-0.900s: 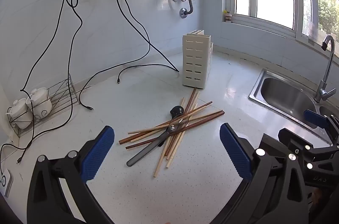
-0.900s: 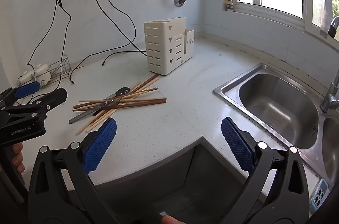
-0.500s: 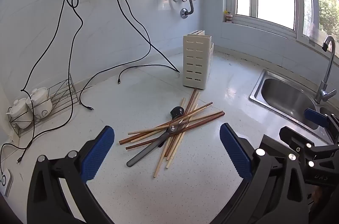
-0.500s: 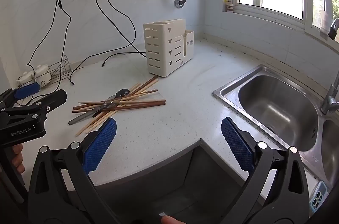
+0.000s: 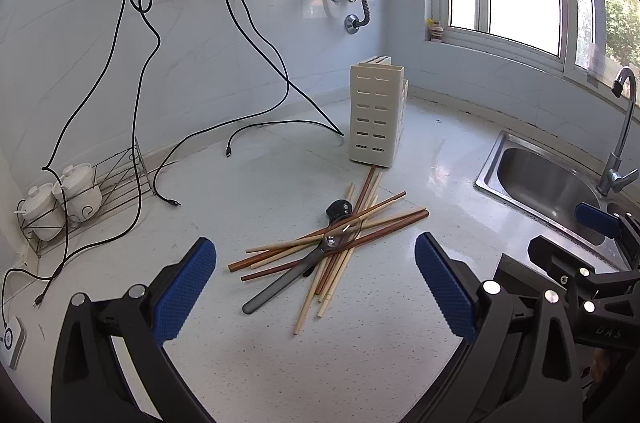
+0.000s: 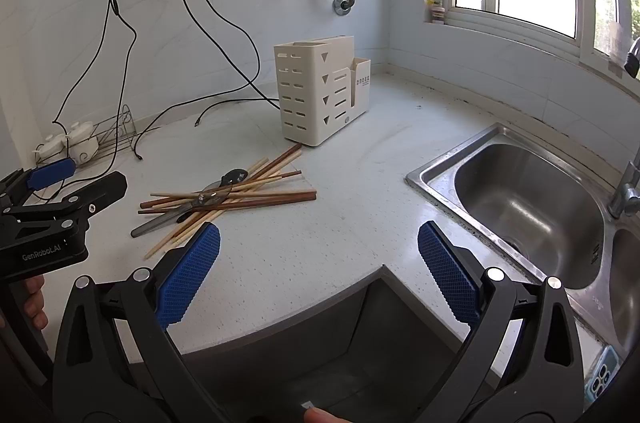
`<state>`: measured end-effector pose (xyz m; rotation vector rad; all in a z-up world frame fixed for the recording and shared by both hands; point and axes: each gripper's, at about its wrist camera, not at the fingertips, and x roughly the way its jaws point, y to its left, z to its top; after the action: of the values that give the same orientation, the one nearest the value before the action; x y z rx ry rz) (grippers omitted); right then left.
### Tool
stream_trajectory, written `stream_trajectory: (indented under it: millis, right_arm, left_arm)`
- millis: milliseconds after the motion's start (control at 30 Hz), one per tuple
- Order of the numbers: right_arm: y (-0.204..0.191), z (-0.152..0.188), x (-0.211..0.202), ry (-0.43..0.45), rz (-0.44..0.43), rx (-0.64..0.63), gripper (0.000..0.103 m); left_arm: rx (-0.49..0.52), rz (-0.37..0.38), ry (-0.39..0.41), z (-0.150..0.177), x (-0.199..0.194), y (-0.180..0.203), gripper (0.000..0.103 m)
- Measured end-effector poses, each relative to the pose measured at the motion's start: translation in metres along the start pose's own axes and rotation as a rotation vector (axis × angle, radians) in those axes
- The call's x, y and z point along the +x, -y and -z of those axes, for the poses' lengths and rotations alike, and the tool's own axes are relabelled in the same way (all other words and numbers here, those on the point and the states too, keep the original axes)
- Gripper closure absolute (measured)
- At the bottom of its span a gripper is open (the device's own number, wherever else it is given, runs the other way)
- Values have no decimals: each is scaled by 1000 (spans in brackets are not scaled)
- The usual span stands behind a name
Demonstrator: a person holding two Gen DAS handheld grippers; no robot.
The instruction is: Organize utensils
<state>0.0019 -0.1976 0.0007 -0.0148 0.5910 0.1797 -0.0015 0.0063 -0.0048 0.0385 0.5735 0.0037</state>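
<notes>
A loose pile of wooden chopsticks (image 5: pixel 340 243) lies on the white counter, with a grey-handled spoon (image 5: pixel 288 279) and a black utensil (image 5: pixel 339 209) in it. The pile also shows in the right wrist view (image 6: pixel 240 195). A cream slotted utensil holder (image 5: pixel 376 115) stands upright behind the pile; it also shows in the right wrist view (image 6: pixel 320 91). My left gripper (image 5: pixel 316 287) is open and empty, just short of the pile. My right gripper (image 6: pixel 318 271) is open and empty, above the counter's front edge, right of the pile.
A steel sink (image 6: pixel 520 199) with a tap (image 5: pixel 620 143) is set in the counter at the right. Black cables (image 5: pixel 248 127) trail from wall sockets across the back. A wire rack with white pots (image 5: pixel 60 199) stands at the left. A phone (image 6: pixel 600 379) lies beside the sink.
Both grippers have crept slightly forward toward the pile. Nothing on the counter has moved.
</notes>
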Motion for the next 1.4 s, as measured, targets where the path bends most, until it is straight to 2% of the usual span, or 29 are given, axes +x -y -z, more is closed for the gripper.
stream_trajectory:
  millis: [1400]
  right_arm:
    - [3, -4, 11, -7, 3, 6, 8]
  left_arm:
    - [5, -2, -15, -6, 6, 0, 5]
